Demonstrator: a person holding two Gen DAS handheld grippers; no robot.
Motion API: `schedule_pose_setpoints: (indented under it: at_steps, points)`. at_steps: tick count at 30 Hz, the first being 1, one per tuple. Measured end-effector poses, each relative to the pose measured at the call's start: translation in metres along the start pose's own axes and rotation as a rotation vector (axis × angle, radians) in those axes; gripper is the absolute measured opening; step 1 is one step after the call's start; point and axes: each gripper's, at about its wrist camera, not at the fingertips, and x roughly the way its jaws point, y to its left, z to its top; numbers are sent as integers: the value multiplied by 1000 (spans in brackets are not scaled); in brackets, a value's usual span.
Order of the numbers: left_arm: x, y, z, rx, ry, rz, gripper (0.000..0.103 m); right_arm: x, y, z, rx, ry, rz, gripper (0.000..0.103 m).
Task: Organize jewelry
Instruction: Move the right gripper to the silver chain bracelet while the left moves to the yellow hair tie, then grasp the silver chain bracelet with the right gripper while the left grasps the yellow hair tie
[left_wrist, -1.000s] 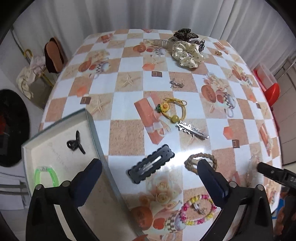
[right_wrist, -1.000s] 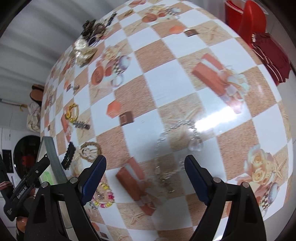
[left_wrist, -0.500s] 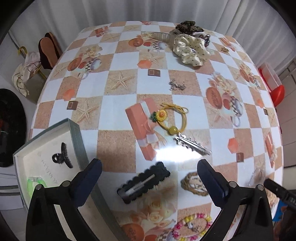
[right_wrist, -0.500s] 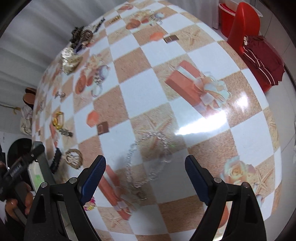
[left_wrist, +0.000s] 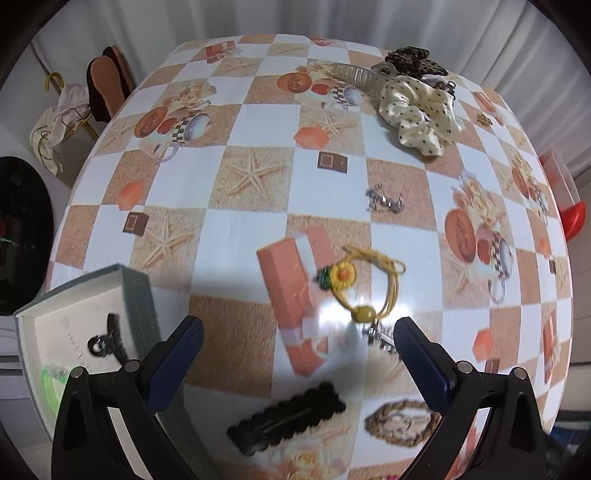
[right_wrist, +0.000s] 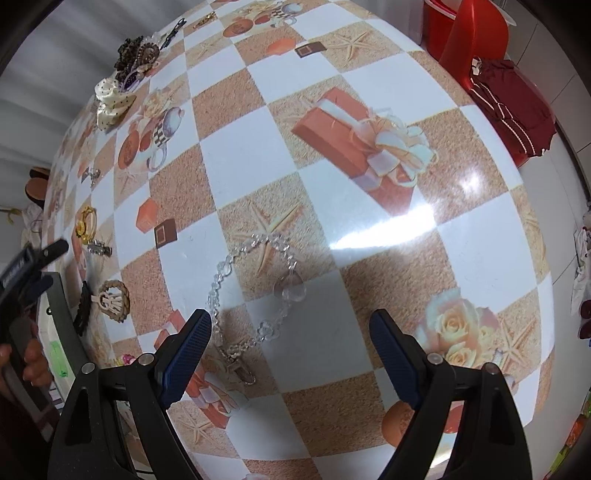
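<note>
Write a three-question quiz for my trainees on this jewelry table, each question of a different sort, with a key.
1. True or false: the black claw clip lies inside the grey tray.
2. Which item lies ahead of the open right tongs? A) the dotted scrunchie B) the clear bead bracelet C) the yellow hair tie
3. Fill in: in the left wrist view, the black scalloped clip lies on the table, beside the woven ______ ring.

Key: 1 true. 2 B. 3 brown.
</note>
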Motion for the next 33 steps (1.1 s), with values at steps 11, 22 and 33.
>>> schedule_pose_setpoints:
  at_steps: [11,22,33]
  points:
    - [24,-14,17,-31,13,-32,103,7,24,-7,-51,-36,-67,90]
    - [42,-38,18,59,23,27,101,21,62,-14,-249,-100,-217,90]
    - [26,-62,16,198,-25,-23,25,17,68,4,-286,-114,-213,61]
